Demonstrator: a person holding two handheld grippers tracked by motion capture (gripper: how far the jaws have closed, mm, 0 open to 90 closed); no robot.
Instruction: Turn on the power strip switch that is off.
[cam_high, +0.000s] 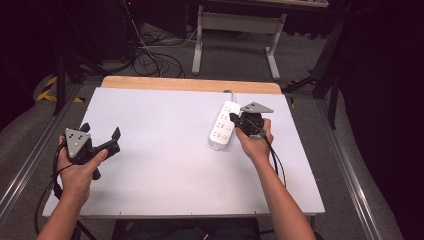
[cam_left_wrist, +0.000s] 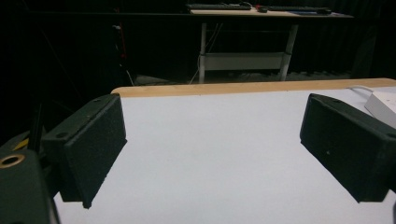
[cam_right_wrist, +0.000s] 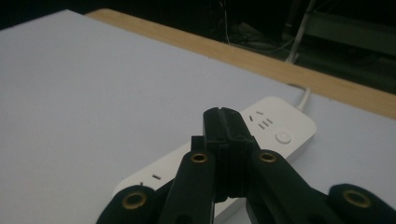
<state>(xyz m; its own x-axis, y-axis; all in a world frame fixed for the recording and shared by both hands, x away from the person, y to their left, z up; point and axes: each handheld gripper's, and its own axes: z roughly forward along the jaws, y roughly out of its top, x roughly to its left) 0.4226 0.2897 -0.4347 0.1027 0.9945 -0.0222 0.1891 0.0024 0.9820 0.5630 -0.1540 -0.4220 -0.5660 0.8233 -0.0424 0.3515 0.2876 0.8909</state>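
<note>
High view: power strip (cam_high: 223, 125) long axis runs front-back; right gripper (cam_high: 239, 121) clenched, left gripper (cam_high: 102, 134) released.

My white power strip (cam_high: 223, 125) lies flat on the right half of my white table (cam_high: 165, 150), long axis running away from me, sockets and round button up, its white cord (cam_high: 230, 93) leaving the far end.

no readable text, labels or brands, power strip (cam_right_wrist: 275, 128) face bare of legible markings
</note>
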